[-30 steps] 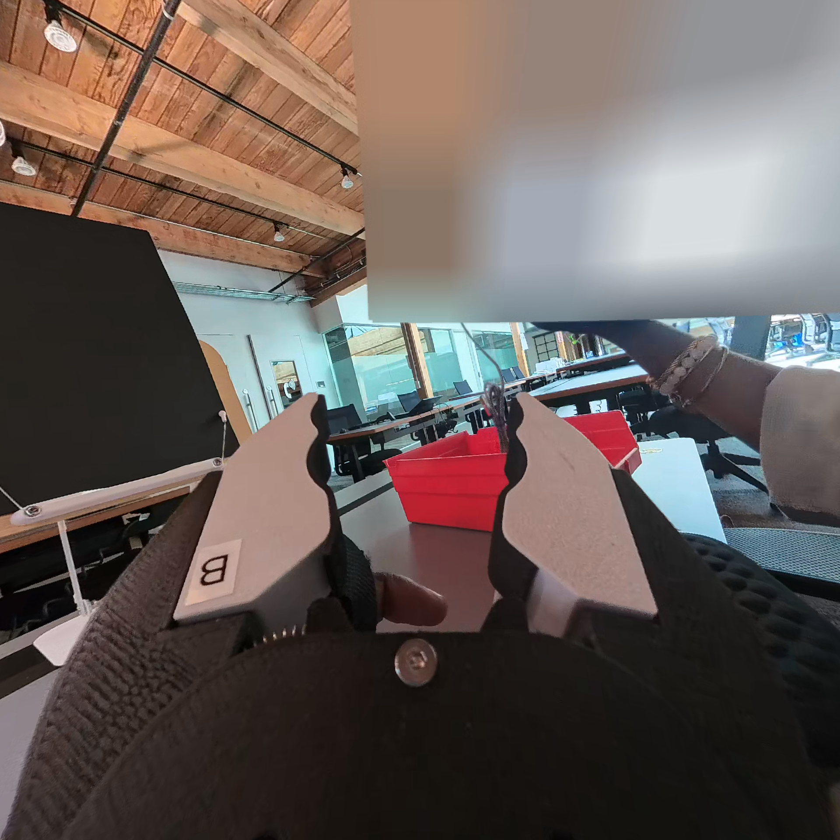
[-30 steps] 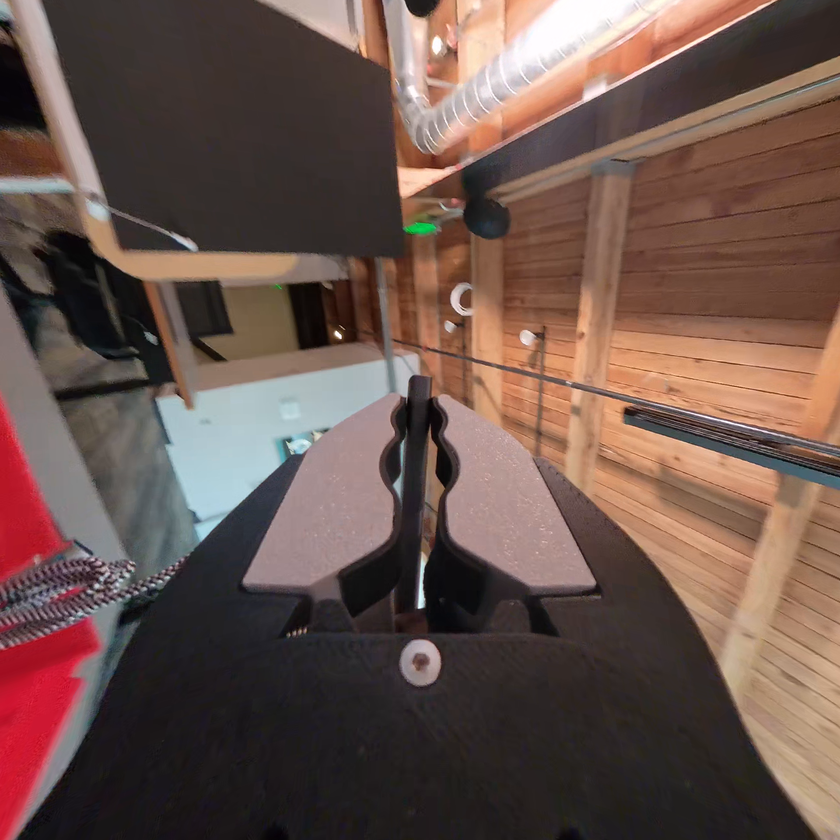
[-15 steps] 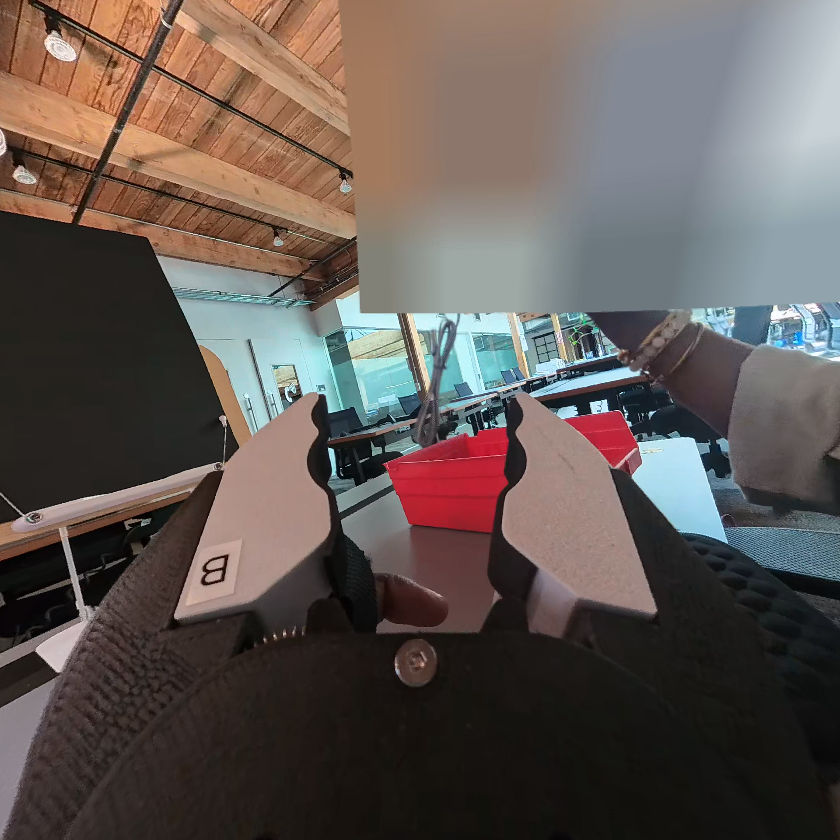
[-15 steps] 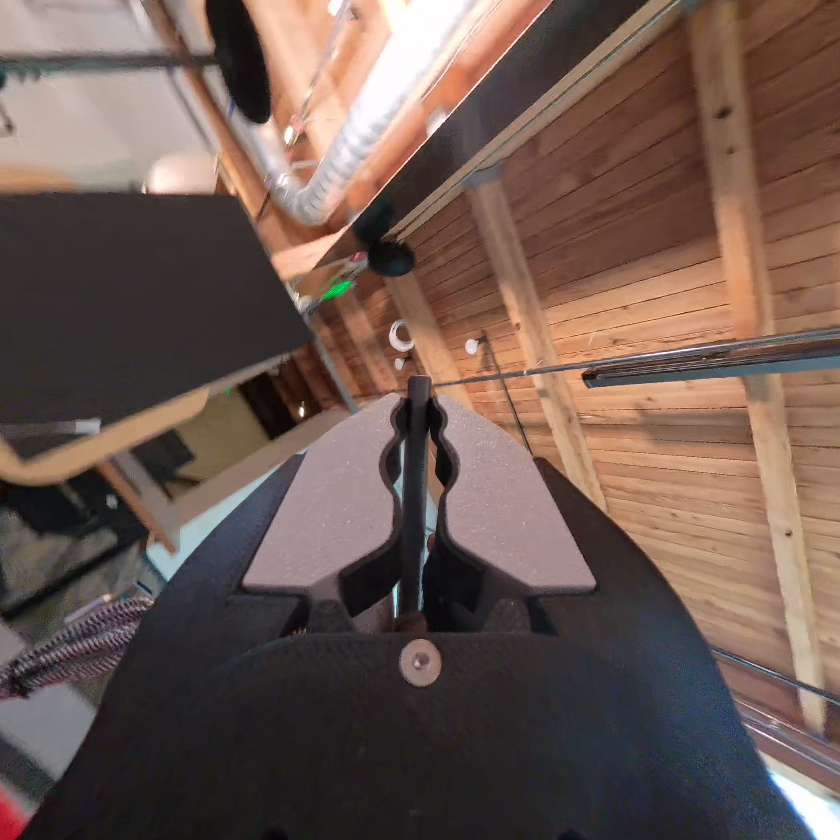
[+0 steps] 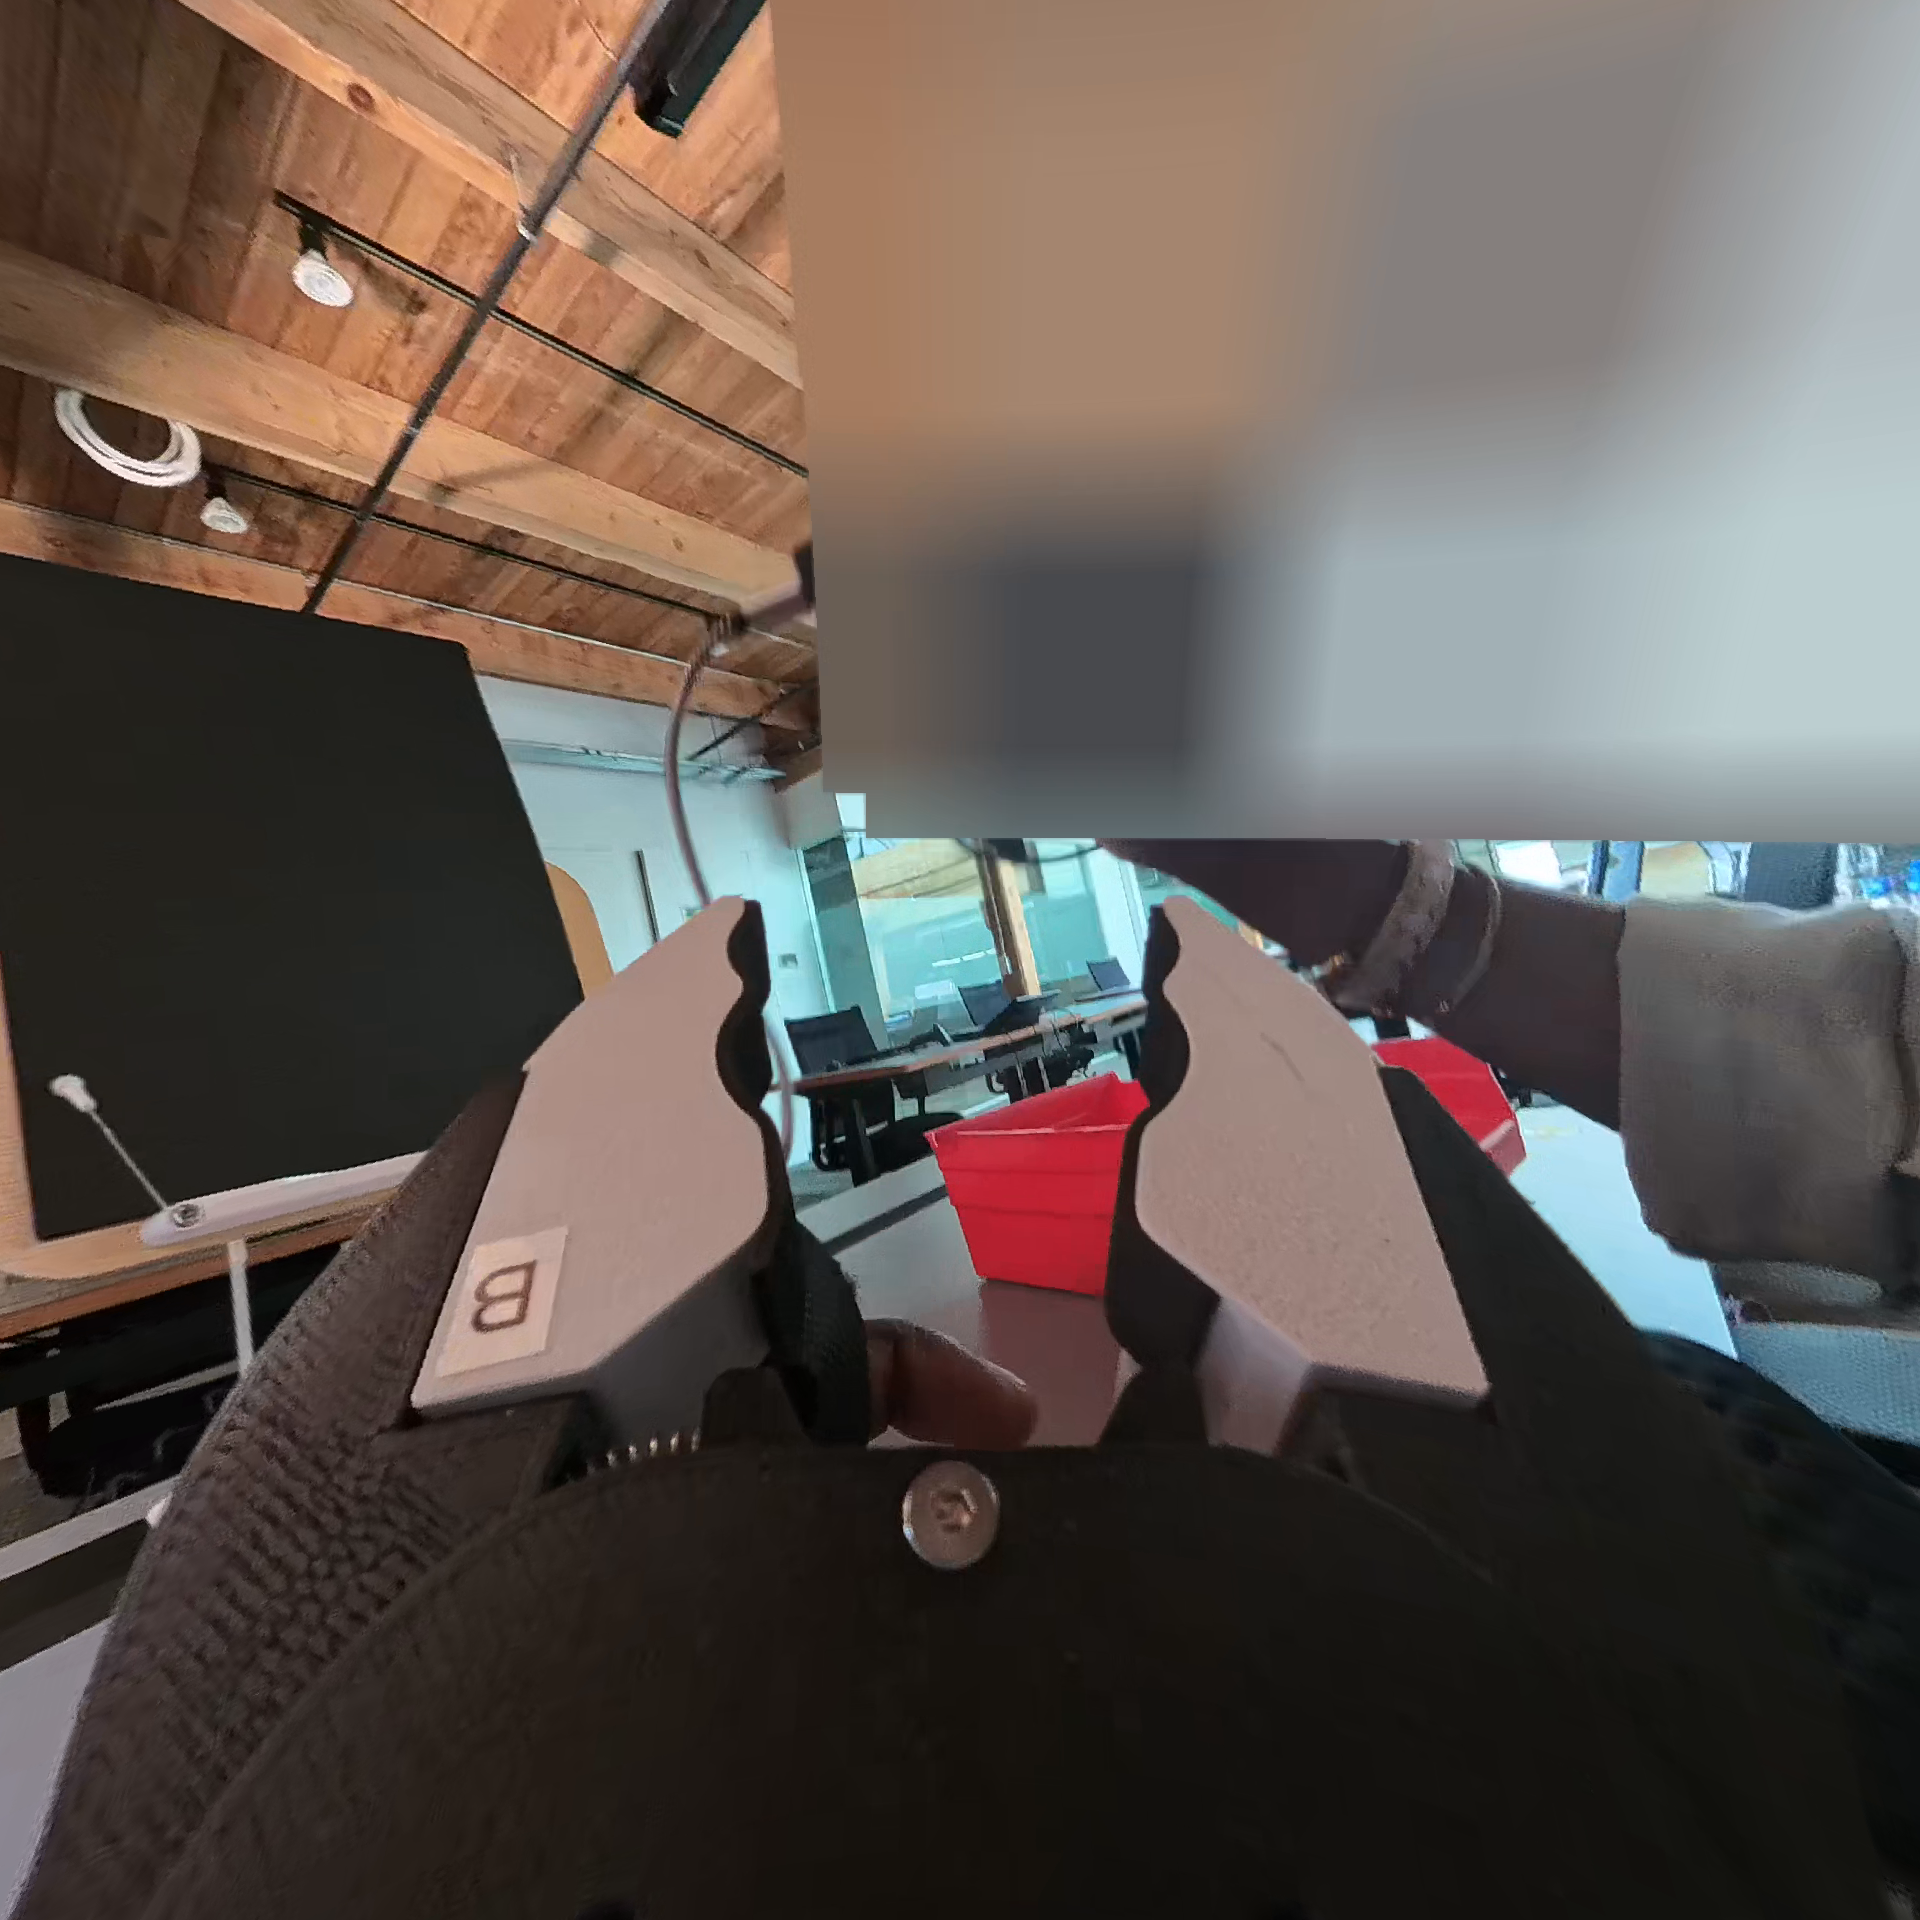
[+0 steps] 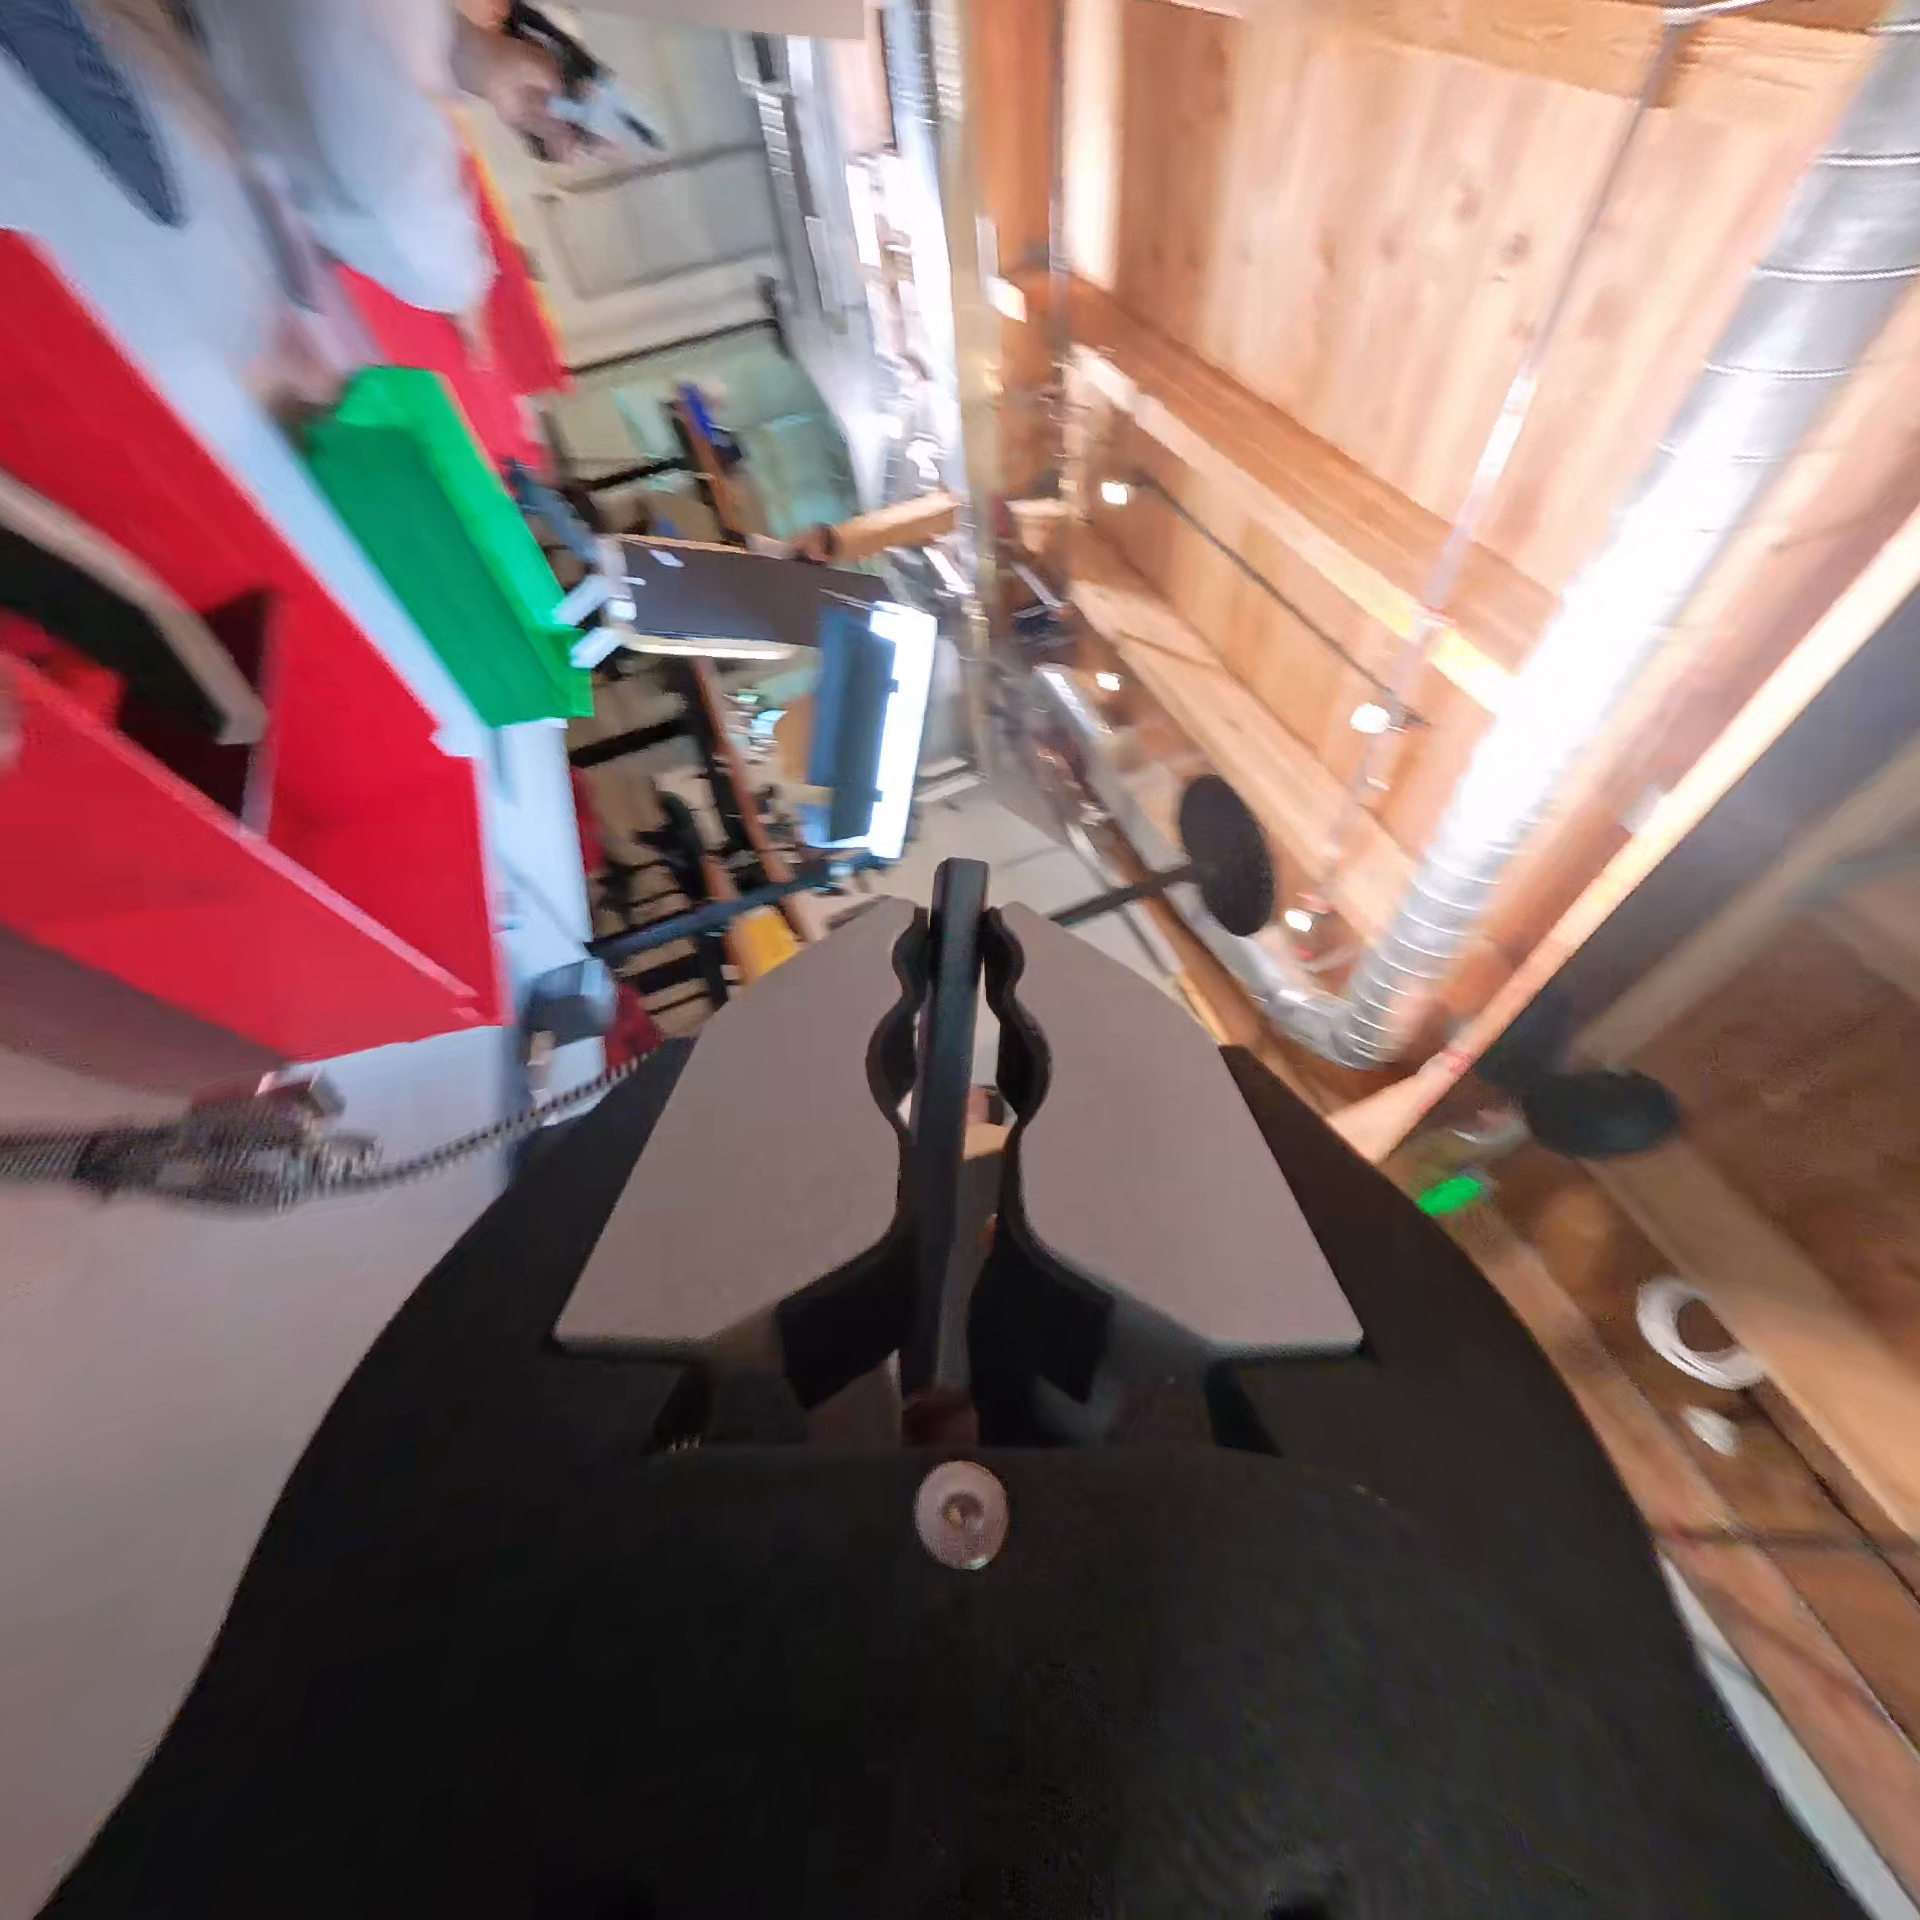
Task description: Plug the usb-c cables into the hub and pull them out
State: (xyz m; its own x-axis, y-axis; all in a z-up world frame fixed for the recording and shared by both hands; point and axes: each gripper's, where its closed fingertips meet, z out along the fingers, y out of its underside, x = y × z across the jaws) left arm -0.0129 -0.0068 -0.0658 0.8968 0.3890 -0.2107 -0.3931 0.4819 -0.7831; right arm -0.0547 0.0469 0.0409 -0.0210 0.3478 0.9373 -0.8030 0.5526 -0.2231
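Note:
My left gripper point(image 5: 951, 925) is open and empty, raised and pointing across the room above the grey table point(image 5: 925, 1247). A thin grey cable point(image 5: 681, 800) hangs in front of it from a silver plug point(image 5: 781, 601) at the edge of the blurred patch. My right gripper point(image 6: 961, 914) is shut on a thin black flat piece point(image 6: 951, 1091), seen edge-on, which I take for the hub. A bundle of braided cables point(image 6: 208, 1153) with metal ends trails at its left. That view is motion-blurred and tilted sideways.
A red bin point(image 5: 1039, 1174) stands on the table beyond my left gripper. A person's arm with bracelets point(image 5: 1444, 935) and a light sleeve point(image 5: 1766, 1070) reaches across at right. A black board point(image 5: 239, 883) stands at left. Red bins point(image 6: 187, 790) and a green bin point(image 6: 447, 561) show in the right view.
My right gripper, still shut on the black piece, has swung from facing the ceiling to facing the room. The cable has risen from the red bin to hang high at left. The left gripper stays open.

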